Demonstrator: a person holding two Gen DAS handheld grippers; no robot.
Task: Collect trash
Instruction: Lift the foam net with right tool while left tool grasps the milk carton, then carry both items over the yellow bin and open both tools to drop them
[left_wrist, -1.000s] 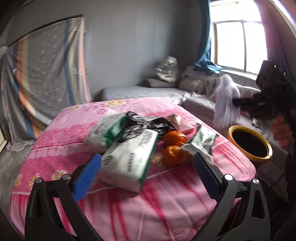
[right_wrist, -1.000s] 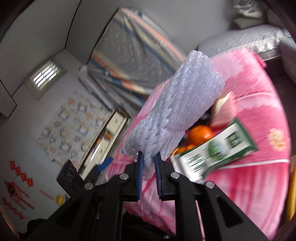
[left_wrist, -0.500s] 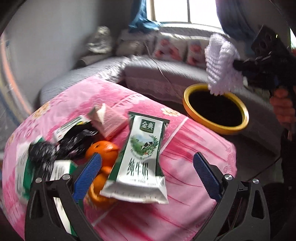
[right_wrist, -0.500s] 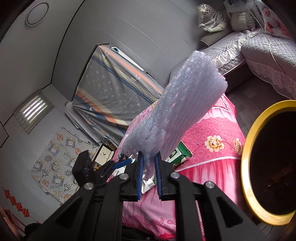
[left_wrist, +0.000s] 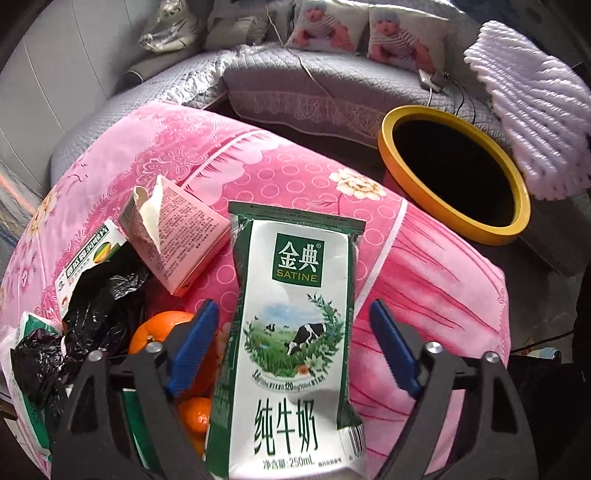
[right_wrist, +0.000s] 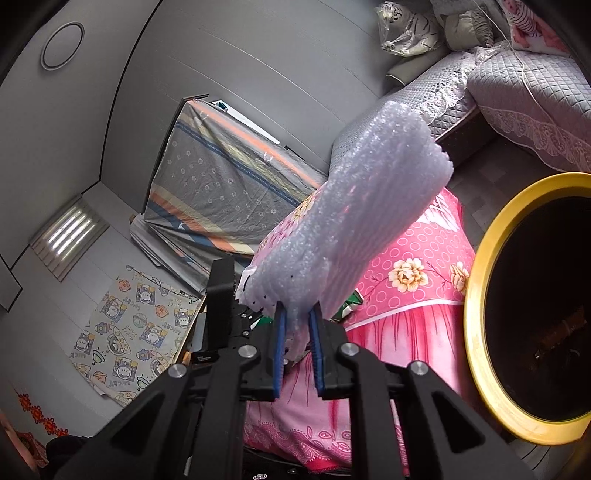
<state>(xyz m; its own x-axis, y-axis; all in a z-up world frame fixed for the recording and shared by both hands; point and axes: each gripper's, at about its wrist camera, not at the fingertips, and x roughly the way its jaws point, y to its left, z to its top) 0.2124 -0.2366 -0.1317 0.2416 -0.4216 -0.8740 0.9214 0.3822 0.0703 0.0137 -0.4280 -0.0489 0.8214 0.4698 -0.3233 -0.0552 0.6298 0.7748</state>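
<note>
My left gripper (left_wrist: 291, 332) is open, its blue pads on either side of a green and white milk pouch (left_wrist: 295, 317) lying on the pink table cover (left_wrist: 424, 280). My right gripper (right_wrist: 297, 343) is shut on a white foam net sleeve (right_wrist: 354, 229), held up beside the yellow-rimmed trash bin (right_wrist: 476, 295). The foam sleeve (left_wrist: 532, 122) also shows in the left wrist view, just right of the bin (left_wrist: 388, 147). A torn pink carton (left_wrist: 173, 229), a black plastic bag (left_wrist: 88, 314) and oranges (left_wrist: 147, 332) lie left of the pouch.
A grey quilted sofa (left_wrist: 314, 85) with cushions runs behind the table and bin. A green and white box (left_wrist: 88, 258) and tissue packs (left_wrist: 22, 332) lie at the table's left. A striped cloth-covered board (right_wrist: 221, 184) leans on the wall.
My left gripper moved in closer over the milk pouch and its jaws narrowed around it. My right gripper carried the foam sleeve from above the table toward the bin.
</note>
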